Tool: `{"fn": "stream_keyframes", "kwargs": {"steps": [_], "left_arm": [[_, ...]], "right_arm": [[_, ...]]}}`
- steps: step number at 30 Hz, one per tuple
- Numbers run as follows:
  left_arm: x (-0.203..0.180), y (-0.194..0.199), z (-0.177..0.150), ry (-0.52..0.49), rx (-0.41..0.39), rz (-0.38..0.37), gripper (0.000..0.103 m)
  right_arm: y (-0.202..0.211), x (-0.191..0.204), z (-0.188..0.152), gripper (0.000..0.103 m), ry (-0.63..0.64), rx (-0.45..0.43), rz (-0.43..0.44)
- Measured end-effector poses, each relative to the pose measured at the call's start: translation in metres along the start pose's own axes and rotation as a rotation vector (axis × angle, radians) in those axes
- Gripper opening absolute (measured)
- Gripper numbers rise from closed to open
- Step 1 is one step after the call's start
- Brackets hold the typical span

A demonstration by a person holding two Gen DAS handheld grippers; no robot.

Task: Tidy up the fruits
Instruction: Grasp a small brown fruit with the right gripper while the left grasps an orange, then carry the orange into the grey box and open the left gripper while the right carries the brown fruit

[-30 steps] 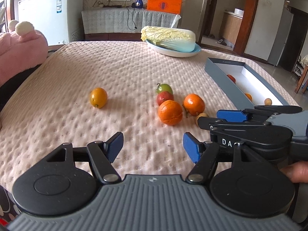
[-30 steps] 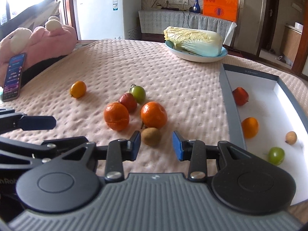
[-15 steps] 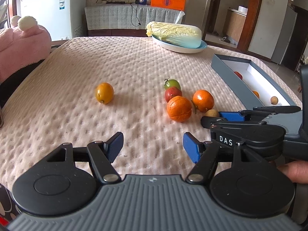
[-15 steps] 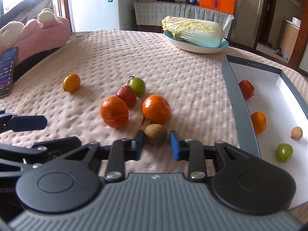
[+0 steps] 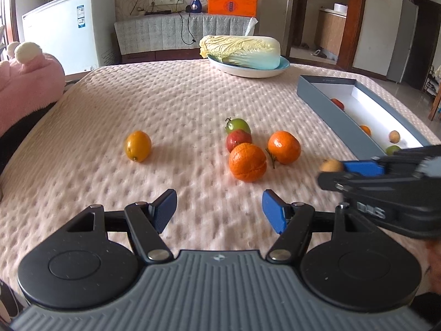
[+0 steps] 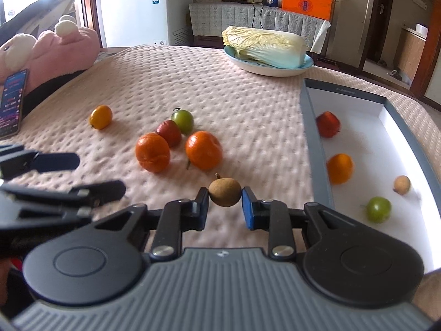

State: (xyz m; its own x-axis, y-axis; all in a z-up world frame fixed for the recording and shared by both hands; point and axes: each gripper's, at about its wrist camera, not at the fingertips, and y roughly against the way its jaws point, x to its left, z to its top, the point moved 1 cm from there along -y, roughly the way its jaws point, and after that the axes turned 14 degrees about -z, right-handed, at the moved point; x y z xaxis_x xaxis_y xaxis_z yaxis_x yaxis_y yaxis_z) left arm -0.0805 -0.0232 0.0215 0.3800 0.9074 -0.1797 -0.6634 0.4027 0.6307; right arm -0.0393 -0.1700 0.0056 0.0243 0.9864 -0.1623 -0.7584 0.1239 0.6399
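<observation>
Right gripper (image 6: pixel 225 205): blue-padded black fingers clenched on the small brown round fruit (image 6: pixel 224 192), one pad touching each side; the fruit sits between the fingertips, above the quilted pink tablecloth (image 6: pixel 248 104), just left of the box wall.
Left gripper (image 5: pixel 219 211): fingers spread wide, nothing between them, hovering over the cloth near its front edge.
Loose fruit: two oranges (image 6: pixel 152 152) (image 6: pixel 203 150), a dark red fruit (image 6: pixel 169 133) and a green tomato (image 6: pixel 182 118) clustered beyond the right gripper; a small yellow citrus (image 6: pixel 101 116) well apart to the left.
Grey-walled white box (image 6: pixel 314 138): holds a red fruit (image 6: pixel 327 124), an orange (image 6: pixel 339 168), a green tomato (image 6: pixel 378 209) and a pale round fruit (image 6: pixel 401 184).
</observation>
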Motion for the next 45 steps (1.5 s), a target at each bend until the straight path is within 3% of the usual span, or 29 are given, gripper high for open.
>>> {"fn": "stream_keyframes", "kwargs": {"steps": [14,28,33,35,36,45], "left_arm": [[-0.004,-0.041,0.020,0.028,-0.009,0.020,0.073],[-0.003,-0.049,0.025,0.064,0.000,0.006,0.071],[-0.008,-0.051,0.027,0.061,0.028,-0.013,0.058],[-0.012,-0.052,0.027,0.053,0.038,-0.022,0.049],[-0.014,-0.052,0.028,0.054,0.039,-0.032,0.038],[-0.006,-0.041,0.028,0.081,0.014,-0.107,0.034]], "right_arm": [[0.006,-0.019,-0.006,0.029,-0.003,0.006,0.003],[0.006,-0.018,-0.007,0.029,0.003,0.008,0.007],[0.007,-0.018,-0.008,0.029,0.006,0.009,0.004],[0.007,-0.018,-0.008,0.029,0.011,0.011,0.003],[0.007,-0.017,-0.008,0.029,0.013,0.010,0.002],[0.011,-0.024,-0.008,0.029,-0.012,-0.004,0.002]]}}
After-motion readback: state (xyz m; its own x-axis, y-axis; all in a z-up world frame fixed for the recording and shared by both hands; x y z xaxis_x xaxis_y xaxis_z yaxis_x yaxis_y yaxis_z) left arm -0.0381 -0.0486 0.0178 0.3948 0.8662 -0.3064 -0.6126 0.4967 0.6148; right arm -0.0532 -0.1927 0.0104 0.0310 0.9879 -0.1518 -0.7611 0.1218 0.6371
